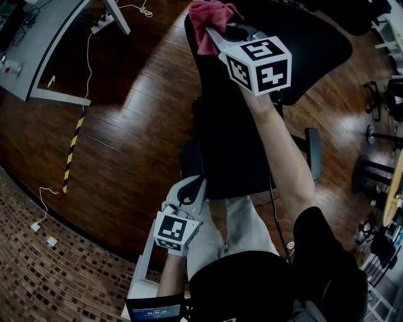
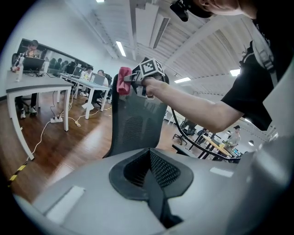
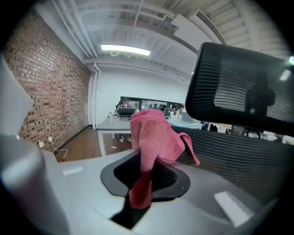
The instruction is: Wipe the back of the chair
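A black mesh office chair (image 1: pixel 227 135) stands in front of me, its back (image 2: pixel 138 124) upright and its headrest (image 3: pixel 243 92) above. My right gripper (image 1: pixel 211 34) is shut on a pink cloth (image 1: pixel 208 19), and the cloth (image 3: pixel 154 137) lies against the top of the chair back (image 3: pixel 239 151). In the left gripper view the cloth (image 2: pixel 123 80) shows at the chair's upper edge. My left gripper (image 1: pixel 189 195) hangs low near my leg, shut with nothing between its fingers, apart from the chair.
A grey desk (image 1: pixel 38 50) with white legs stands at the upper left, with a power strip and cables (image 1: pixel 104 22) on the wooden floor. Yellow-black tape (image 1: pixel 72 148) runs along the floor. Other chair bases (image 1: pixel 378 135) crowd the right side. People sit at desks (image 2: pixel 87 80) farther off.
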`<state>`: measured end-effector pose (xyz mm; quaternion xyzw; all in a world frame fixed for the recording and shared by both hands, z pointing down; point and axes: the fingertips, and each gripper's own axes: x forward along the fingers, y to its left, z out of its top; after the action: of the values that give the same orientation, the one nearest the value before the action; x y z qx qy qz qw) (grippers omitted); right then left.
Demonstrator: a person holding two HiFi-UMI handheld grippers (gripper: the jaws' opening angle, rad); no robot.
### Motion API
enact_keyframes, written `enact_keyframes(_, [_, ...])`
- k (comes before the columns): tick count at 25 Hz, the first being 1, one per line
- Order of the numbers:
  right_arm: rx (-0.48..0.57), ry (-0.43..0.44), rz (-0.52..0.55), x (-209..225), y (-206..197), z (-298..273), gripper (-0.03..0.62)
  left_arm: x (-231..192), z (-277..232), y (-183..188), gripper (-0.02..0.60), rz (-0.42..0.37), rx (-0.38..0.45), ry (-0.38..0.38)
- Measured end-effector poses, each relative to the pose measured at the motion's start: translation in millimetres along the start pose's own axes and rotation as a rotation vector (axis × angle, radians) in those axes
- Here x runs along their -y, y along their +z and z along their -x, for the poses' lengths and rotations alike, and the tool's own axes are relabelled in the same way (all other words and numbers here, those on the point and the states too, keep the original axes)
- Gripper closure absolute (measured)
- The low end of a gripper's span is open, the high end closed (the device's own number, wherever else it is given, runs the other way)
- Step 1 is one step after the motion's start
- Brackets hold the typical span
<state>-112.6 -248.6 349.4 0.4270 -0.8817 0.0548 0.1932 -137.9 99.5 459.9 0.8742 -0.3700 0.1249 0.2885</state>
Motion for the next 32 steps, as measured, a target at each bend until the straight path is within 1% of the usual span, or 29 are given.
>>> enact_keyframes(4, [0.000, -0.027, -0.017, 30, -8, 14, 0.546, 12, -12, 0, 0.588, -0.009, -0.012, 0.001])
enact_keyframes(11, [-0.007, -0.075, -0.044, 98, -28, 48, 0.546, 41, -52, 7, 0.588, -0.022, -0.018, -0.009])
enact_keyframes(17, [0.009, -0.114, -0.073, 158, -41, 81, 0.546, 67, -87, 10, 0.588, -0.028, -0.034, -0.017])
enact_keyframes(24, [0.013, -0.151, -0.087, 211, -60, 120, 0.546, 93, -124, 17, 0.588, -0.046, -0.062, -0.026])
enact_keyframes(32, [0.014, -0.214, -0.110, 268, -82, 166, 0.546, 125, -159, 20, 0.588, -0.078, -0.082, -0.066])
